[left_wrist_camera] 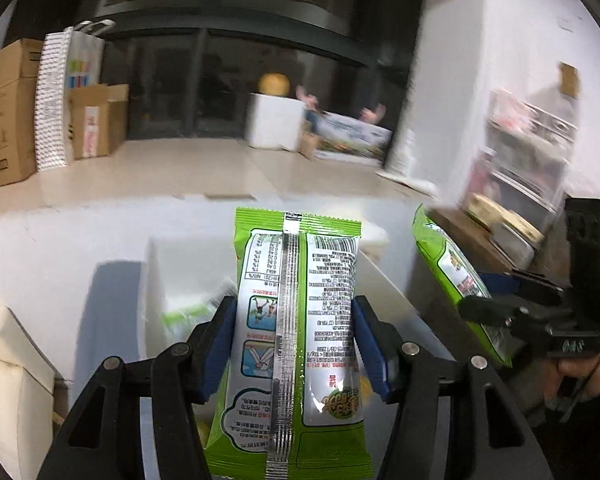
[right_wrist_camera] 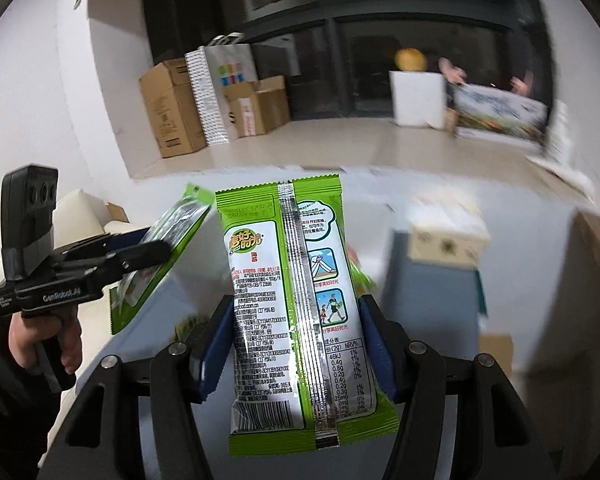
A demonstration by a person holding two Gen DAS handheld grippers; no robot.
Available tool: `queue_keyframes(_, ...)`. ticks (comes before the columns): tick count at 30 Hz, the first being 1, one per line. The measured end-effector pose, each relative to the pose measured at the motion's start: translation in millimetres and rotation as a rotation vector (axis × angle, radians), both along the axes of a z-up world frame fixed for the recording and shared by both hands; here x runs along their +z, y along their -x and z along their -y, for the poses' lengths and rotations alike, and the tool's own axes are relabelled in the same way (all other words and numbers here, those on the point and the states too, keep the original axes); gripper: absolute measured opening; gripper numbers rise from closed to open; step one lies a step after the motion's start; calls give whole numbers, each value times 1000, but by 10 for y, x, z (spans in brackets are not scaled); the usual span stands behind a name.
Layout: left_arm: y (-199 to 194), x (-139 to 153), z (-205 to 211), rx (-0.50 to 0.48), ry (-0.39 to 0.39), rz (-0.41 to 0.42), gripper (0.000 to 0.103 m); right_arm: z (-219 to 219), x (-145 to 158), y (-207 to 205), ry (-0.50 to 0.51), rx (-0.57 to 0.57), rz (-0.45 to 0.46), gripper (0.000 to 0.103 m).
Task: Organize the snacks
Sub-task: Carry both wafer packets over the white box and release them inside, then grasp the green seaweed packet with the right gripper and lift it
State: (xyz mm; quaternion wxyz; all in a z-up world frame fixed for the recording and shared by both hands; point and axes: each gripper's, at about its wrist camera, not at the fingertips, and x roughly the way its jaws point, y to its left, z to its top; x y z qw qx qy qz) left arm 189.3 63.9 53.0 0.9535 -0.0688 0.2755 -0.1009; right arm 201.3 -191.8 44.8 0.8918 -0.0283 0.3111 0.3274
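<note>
Snack packets, green and white, one per gripper. Left gripper (left_wrist_camera: pixel 294 340) clamped on a packet (left_wrist_camera: pixel 296 320), blue pads (left_wrist_camera: pixel 220 344) pressed against both long edges, back seam facing the lens, print upside down. Bottom edge of that packet cut off by the frame, front face hidden. Same packet (right_wrist_camera: pixel 160 256) seen from the right wrist view, tilted, pinched in the left gripper (right_wrist_camera: pixel 148 254), much of it blocked by the black finger. Bare hand (right_wrist_camera: pixel 40 340) wrapped round that gripper's handle, partly lost in dark sleeve.

Right gripper (right_wrist_camera: pixel 296 344) closed on a second packet (right_wrist_camera: pixel 300 304), pads (right_wrist_camera: pixel 214 352) squeezing its sides, seam and nutrition table toward the lens, held upright above a pale blue surface (right_wrist_camera: pixel 428 288). From the left wrist view, the second packet (left_wrist_camera: pixel 456 280) leaning, gripped by the right gripper (left_wrist_camera: pixel 484 300), lower corner hidden behind the finger.

Below the left packet, a white bin (left_wrist_camera: pixel 180 272) with something green and blurred inside; contents impossible to identify. A cream box (right_wrist_camera: pixel 444 236) beyond the right packet, smeared by motion blur, label unreadable. Cardboard boxes (right_wrist_camera: pixel 172 108) and a white paper bag (right_wrist_camera: pixel 228 76) against the far wall. Shelving (left_wrist_camera: pixel 532 148) at right too blurred to read.
</note>
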Motion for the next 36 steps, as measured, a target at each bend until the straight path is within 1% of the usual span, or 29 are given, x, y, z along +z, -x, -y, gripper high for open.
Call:
queue_keyframes(2, -203, 14, -112, 33, -11, -4, 62, -244, 37, -257, -1, 9, 15, 65)
queue_keyframes(4, -419, -17, -275, 54, -12, -17, 62, -414, 7, -489, -9, 13, 4, 65)
queue_keyframes(7, -717, -111, -282, 67, -26, -46, 62, -631, -95, -840, 9, -9, -28, 65)
queue_keyframes(8, -804, -141, -253, 67, -33, -55, 64, -681, -141, -936, 14, -18, -35, 65)
queue_keyframes(9, -863, -174, -233, 74, -44, -61, 69, -700, -166, -990, 14, -22, -40, 66)
queue_keyframes(10, -934, -216, -237, 79, -57, -80, 71, -716, -198, -1044, 14, -24, -49, 72)
queue_keyframes(11, -976, -261, -207, 78, -66, -104, 80, -725, -235, -1099, 9, -31, -54, 77)
queue_keyframes(12, -994, -300, -192, 85, -80, -126, 97, -712, -257, -1127, 8, -41, -53, 89)
queue_keyframes(13, -1003, -336, -181, 95, -96, -138, 103, -705, -292, -1159, 17, -57, -58, 96)
queue_keyframes(14, -984, -367, -165, 92, -108, -135, 103, -684, -326, -1183, 22, -76, -67, 97)
queue_keyframes(15, -982, -387, -161, 84, -117, -137, 103, -662, -349, -1198, 23, -82, -77, 101)
queue_keyframes(16, -932, -396, -151, 81, -123, -138, 103, -642, -382, -1207, 24, -85, -94, 103)
queue_keyframes(17, -929, -411, -144, 82, -132, -140, 103, -627, -406, -1217, 25, -90, -106, 103)
queue_keyframes(20, -873, -388, -141, 79, -126, -133, 103, -587, -453, -1177, 32, -106, -101, 103)
queue_keyframes(22, -838, -362, -153, 91, -133, -122, 103, -558, -426, -1161, 20, -110, -93, 103)
queue_keyframes(25, -789, -313, -183, 91, -116, -122, 103, -531, -352, -1111, 4, -108, -80, 103)
queue_keyframes(28, -659, -263, -226, 95, -110, -106, 103, -484, -241, -968, -20, -90, -50, 103)
queue_keyframes(32, -284, -273, -361, 104, -78, -88, 103, -483, -131, -572, -42, -18, 7, 103)
queue_keyframes(36, 205, -366, -521, 141, -47, -79, 103, -609, -254, -65, -31, 82, 36, 103)
